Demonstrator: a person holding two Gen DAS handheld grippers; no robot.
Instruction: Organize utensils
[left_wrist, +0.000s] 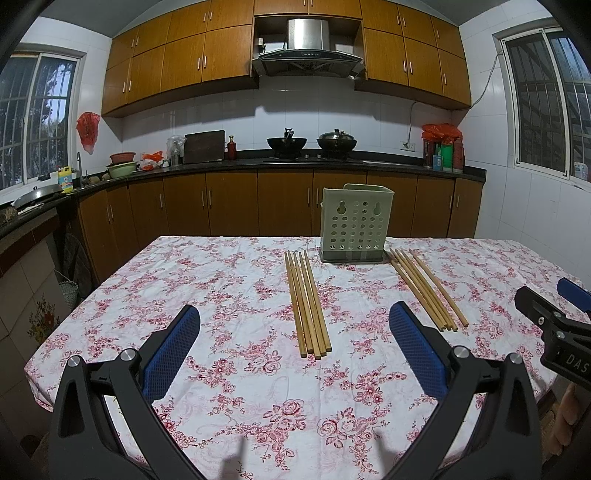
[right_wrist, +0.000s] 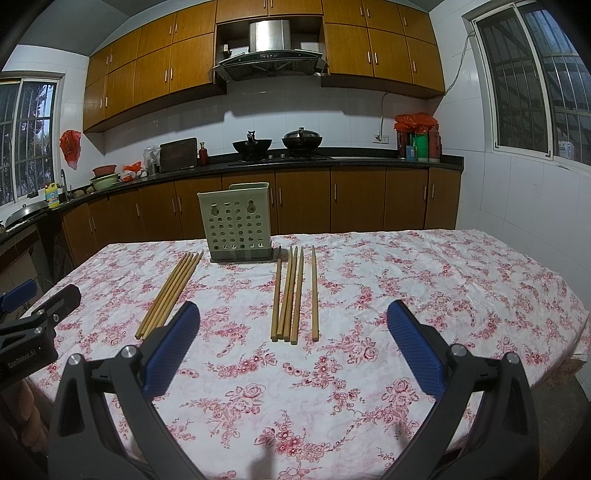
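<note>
A pale green perforated utensil holder (left_wrist: 352, 223) (right_wrist: 236, 223) stands upright at the far side of the floral-cloth table (left_wrist: 221, 280) (right_wrist: 406, 280). Two bundles of several wooden chopsticks lie flat in front of it. The left bundle (left_wrist: 308, 302) (right_wrist: 170, 295) lies ahead of my left gripper (left_wrist: 294, 314), which is open and empty above the table's near part. The right bundle (left_wrist: 428, 290) (right_wrist: 291, 295), with one stick slightly apart, lies ahead of my right gripper (right_wrist: 293, 309), also open and empty. Each gripper shows at the edge of the other's view: right gripper (left_wrist: 550, 291), left gripper (right_wrist: 44, 291).
Behind the table runs a dark kitchen counter (left_wrist: 332, 164) with two woks (left_wrist: 287, 142) on the stove, a cutting board, bottles and bowls. Wooden cabinets stand below and above it. Windows flank the room. The table's left edge (left_wrist: 92, 295) and right edge (right_wrist: 576, 302) drop off.
</note>
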